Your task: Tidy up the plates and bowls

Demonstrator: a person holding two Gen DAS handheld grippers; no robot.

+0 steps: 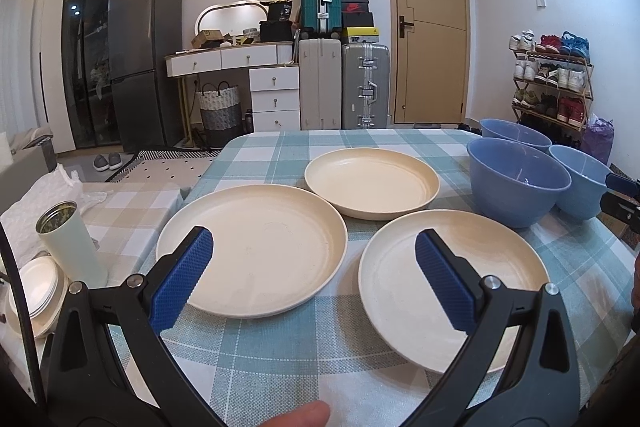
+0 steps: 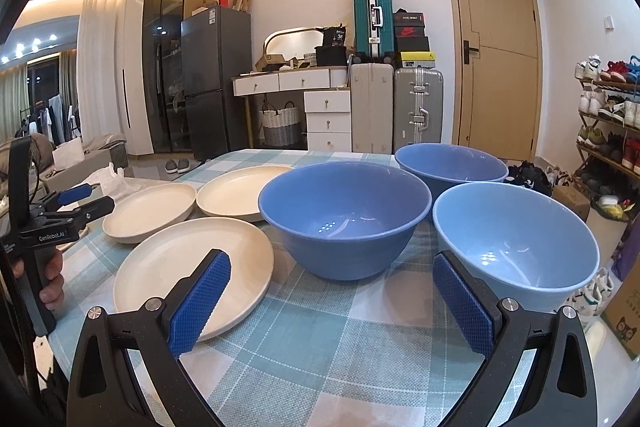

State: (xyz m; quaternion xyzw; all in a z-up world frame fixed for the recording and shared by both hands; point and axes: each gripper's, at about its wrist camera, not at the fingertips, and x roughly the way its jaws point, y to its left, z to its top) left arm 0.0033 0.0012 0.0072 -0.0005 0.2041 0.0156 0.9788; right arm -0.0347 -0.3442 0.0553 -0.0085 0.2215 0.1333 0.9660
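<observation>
We judged the sorting not yet begun: on the checked blue-green tablecloth (image 1: 280, 367) we counted three round cream plates (image 1: 256, 247) lying singly to the left and three deep blue bowls (image 2: 344, 215) unstacked to the right. Our left gripper (image 1: 314, 259) and right gripper (image 2: 332, 287) hung wide, empty (nothing nested).

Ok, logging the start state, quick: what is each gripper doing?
Left gripper: open, holding nothing.
Right gripper: open, holding nothing.

far blue plastic bowl (image 1: 516, 135): lower part hidden behind nearer bowls | stacked white plates (image 1: 38, 293): cut by left edge | near cream round plate (image 1: 452, 291): partly behind right finger
</observation>
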